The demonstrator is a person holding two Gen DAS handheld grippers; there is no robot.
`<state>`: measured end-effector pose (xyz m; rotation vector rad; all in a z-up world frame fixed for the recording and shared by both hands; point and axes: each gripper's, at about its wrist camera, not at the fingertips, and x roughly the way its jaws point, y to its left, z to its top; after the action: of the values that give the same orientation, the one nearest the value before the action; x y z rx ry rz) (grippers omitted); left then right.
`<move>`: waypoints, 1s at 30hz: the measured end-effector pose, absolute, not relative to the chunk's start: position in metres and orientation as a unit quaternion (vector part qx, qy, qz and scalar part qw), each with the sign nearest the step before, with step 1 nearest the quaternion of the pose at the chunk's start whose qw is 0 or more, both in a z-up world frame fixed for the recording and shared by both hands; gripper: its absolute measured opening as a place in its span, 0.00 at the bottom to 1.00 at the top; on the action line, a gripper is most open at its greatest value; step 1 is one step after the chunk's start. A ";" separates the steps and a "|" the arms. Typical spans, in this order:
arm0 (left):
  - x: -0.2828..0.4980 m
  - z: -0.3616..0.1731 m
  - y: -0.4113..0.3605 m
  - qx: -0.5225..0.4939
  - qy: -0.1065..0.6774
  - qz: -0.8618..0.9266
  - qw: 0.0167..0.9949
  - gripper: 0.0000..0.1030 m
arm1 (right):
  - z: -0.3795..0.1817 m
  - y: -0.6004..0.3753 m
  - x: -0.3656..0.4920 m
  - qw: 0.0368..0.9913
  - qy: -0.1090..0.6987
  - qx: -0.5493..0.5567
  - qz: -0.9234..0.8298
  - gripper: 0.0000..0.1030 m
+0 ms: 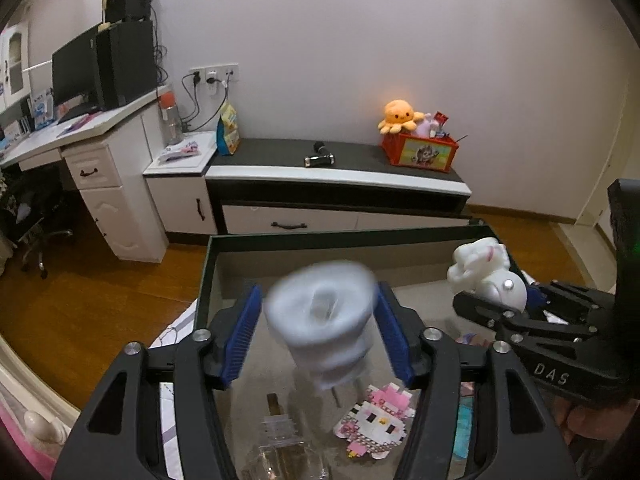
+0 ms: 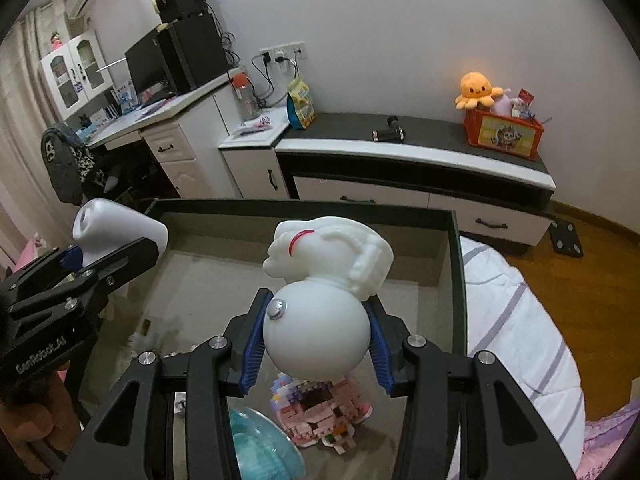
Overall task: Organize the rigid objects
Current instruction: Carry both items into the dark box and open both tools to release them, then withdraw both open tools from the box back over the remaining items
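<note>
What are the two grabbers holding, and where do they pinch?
The left gripper pinches a white ribbed cup-shaped thing by its sides. The right gripper squeezes a white figurine around its round lower ball.

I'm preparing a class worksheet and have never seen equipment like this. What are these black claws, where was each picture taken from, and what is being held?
There is no robot: a person holds a two-finger gripper in each hand, each with a camera looking along its fingers. The left wrist view shows the left gripper clamping a blurred white ribbed object. The right wrist view shows the right gripper clamping a white round-bodied figurine. Below both is a dark-rimmed tray holding a pink brick-built house and a pink-and-white brick cat figure.
</note>
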<state>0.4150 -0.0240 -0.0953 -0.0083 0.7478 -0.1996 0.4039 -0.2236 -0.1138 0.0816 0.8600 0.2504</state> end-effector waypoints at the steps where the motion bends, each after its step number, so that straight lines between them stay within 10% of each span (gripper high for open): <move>1: 0.414 -0.094 -0.022 -0.005 0.362 -0.090 0.928 0.81 | -0.113 -0.224 0.403 0.902 0.414 0.038 0.118 0.49; 4: 0.407 -0.088 -0.016 -0.010 0.347 -0.077 0.935 0.88 | -0.107 -0.226 0.400 0.906 0.406 0.041 0.111 0.87; 30: 0.254 -0.041 0.017 -0.028 0.292 -0.068 0.954 1.00 | -0.059 -0.237 0.250 0.928 0.355 0.072 0.088 0.88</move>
<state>0.2538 0.0166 -0.0408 -0.0576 0.5926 -0.1385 0.2503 -0.2368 -0.0592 0.1482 0.7285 0.1813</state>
